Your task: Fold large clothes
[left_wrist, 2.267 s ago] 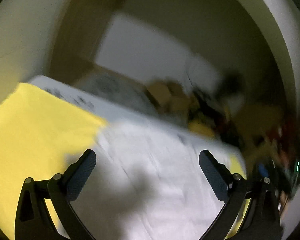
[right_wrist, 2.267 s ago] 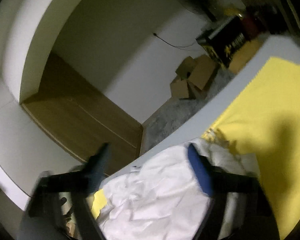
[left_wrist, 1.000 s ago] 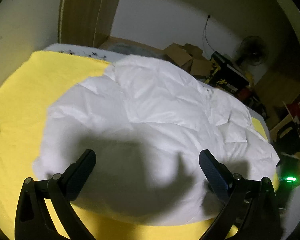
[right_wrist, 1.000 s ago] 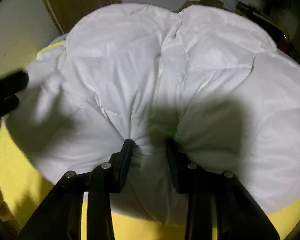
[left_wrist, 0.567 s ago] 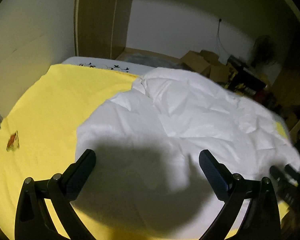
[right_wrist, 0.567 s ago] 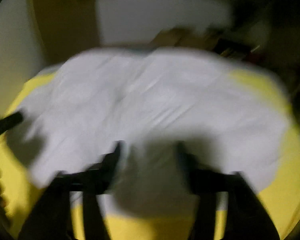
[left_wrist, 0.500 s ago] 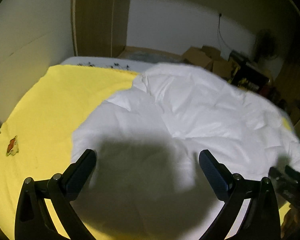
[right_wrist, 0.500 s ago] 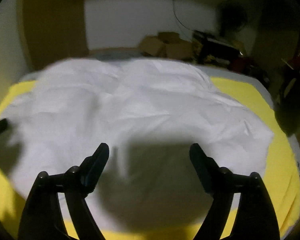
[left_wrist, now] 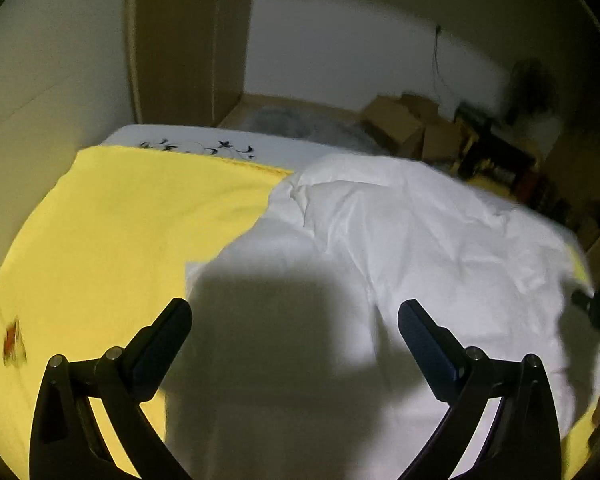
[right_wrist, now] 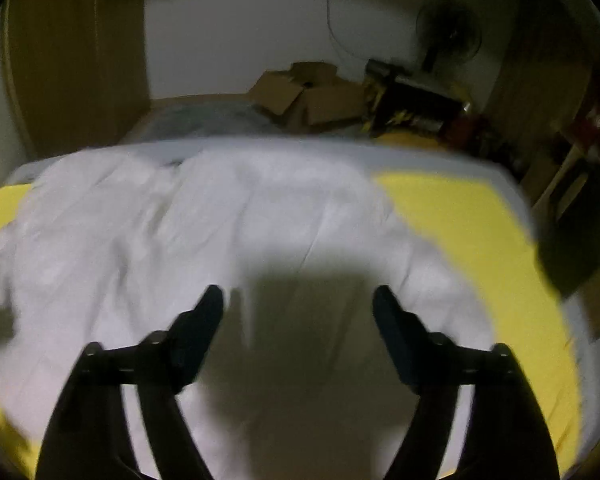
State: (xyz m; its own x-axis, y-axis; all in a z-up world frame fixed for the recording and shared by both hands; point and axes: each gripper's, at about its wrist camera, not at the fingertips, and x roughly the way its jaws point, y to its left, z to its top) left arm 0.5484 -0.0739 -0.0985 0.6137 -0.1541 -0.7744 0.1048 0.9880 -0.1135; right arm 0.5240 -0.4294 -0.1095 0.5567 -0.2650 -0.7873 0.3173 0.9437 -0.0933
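**White garment spread on the bed, both grippers empty above it**

A dim bedroom: a bed (left_wrist: 188, 142) under a yellow sheet (left_wrist: 132, 224), with cardboard boxes (right_wrist: 304, 92) and a standing fan (right_wrist: 448, 32) on the floor beyond the bed's far edge. The white garment (left_wrist: 412, 240) lies crumpled across the sheet, reaching the bed's far edge and covering most of the middle; bare yellow shows on either side of it.

The left gripper (left_wrist: 294, 336) hangs above the garment's near-left part, jaws wide, nothing between them. The right gripper (right_wrist: 298, 320) hovers over the garment's near-middle, jaws likewise spread and empty, though this view is motion-blurred.

The garment looks thin, light and limp, creased all over, so it will likely sag and bunch wherever it is lifted. A firm pinch at an edge or corner, one gripper at each end of the near hem, seems best for an even fold; a grab in the middle would only gather it.
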